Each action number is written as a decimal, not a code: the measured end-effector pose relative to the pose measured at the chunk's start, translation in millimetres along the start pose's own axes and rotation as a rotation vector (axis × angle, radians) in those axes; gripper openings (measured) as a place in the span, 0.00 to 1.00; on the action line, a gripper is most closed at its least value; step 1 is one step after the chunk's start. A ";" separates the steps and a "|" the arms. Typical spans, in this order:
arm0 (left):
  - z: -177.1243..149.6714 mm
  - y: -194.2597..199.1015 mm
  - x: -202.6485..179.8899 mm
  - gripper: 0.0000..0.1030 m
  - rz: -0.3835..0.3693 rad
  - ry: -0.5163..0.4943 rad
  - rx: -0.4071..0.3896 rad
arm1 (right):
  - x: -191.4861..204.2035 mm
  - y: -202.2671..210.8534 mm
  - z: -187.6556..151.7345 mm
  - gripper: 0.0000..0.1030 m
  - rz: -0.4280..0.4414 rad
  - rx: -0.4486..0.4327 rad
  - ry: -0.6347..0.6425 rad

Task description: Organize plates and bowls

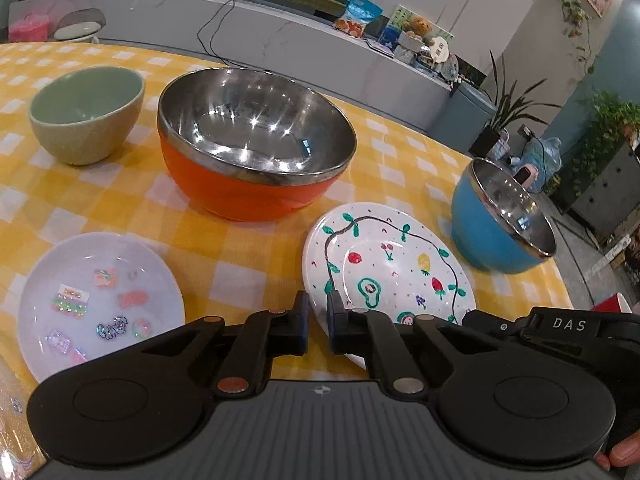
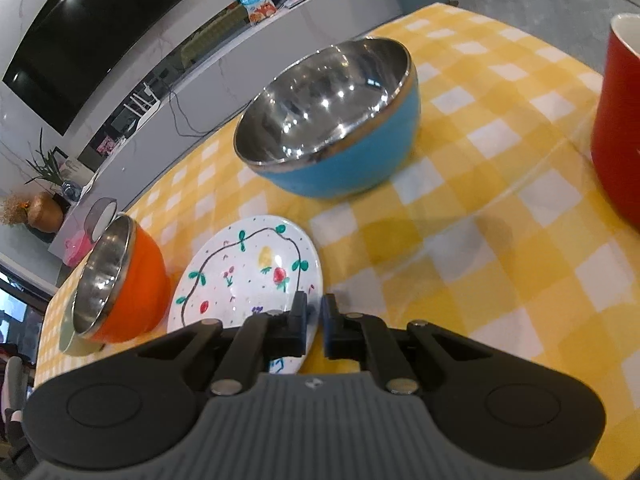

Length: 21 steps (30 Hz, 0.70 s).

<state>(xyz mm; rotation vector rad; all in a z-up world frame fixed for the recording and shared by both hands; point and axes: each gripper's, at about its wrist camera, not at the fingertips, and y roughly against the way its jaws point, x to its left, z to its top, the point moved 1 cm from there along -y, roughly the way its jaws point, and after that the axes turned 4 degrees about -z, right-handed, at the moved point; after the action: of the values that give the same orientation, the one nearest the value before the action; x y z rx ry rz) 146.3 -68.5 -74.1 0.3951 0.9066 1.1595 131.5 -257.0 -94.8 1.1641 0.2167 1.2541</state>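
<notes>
In the left wrist view an orange steel-lined bowl (image 1: pixel 256 144) stands mid-table, a green ceramic bowl (image 1: pixel 86 114) at far left, a blue steel-lined bowl (image 1: pixel 502 220) at right. A fruit-painted white plate (image 1: pixel 392 272) lies in front, a white sticker plate (image 1: pixel 100 300) at near left. My left gripper (image 1: pixel 318 320) has its jaws nearly shut over the painted plate's near-left rim, holding nothing. My right gripper (image 2: pixel 316 320) is nearly shut at the painted plate's (image 2: pixel 248 280) near-right rim. The blue bowl (image 2: pixel 332 120) and orange bowl (image 2: pixel 120 284) also show there.
A red mug (image 2: pixel 620 120) stands at the right. The yellow checked tablecloth (image 2: pixel 480 260) covers the round table. The other gripper's body (image 1: pixel 560 328) shows at the lower right of the left view. A grey counter (image 1: pixel 280 40) runs behind the table.
</notes>
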 end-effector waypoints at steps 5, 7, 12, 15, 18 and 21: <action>5.4 -0.8 -0.3 0.19 0.003 -0.004 -0.008 | 4.3 3.8 1.0 0.11 -0.015 -0.023 0.069; 6.9 -1.5 1.0 0.29 -0.003 0.000 -0.014 | 3.4 4.6 3.1 0.16 -0.018 -0.041 0.086; 9.7 -9.1 3.8 0.35 -0.026 0.015 -0.016 | -6.4 -0.9 12.3 0.25 0.026 -0.057 0.044; 11.6 -14.7 4.5 0.35 -0.034 0.007 -0.017 | -9.1 -4.3 15.1 0.25 0.052 -0.067 0.037; 11.6 -18.2 5.5 0.35 -0.045 0.010 -0.024 | -8.5 -7.1 15.8 0.24 0.092 -0.074 0.037; 11.2 -21.8 5.0 0.34 -0.054 -0.007 -0.037 | -4.7 -10.1 15.1 0.24 0.106 -0.081 0.065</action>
<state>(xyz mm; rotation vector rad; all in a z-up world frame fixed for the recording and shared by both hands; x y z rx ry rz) 169.0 -70.3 -84.5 0.3423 0.8829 1.1230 146.5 -267.9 -97.8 1.0776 0.1523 1.3827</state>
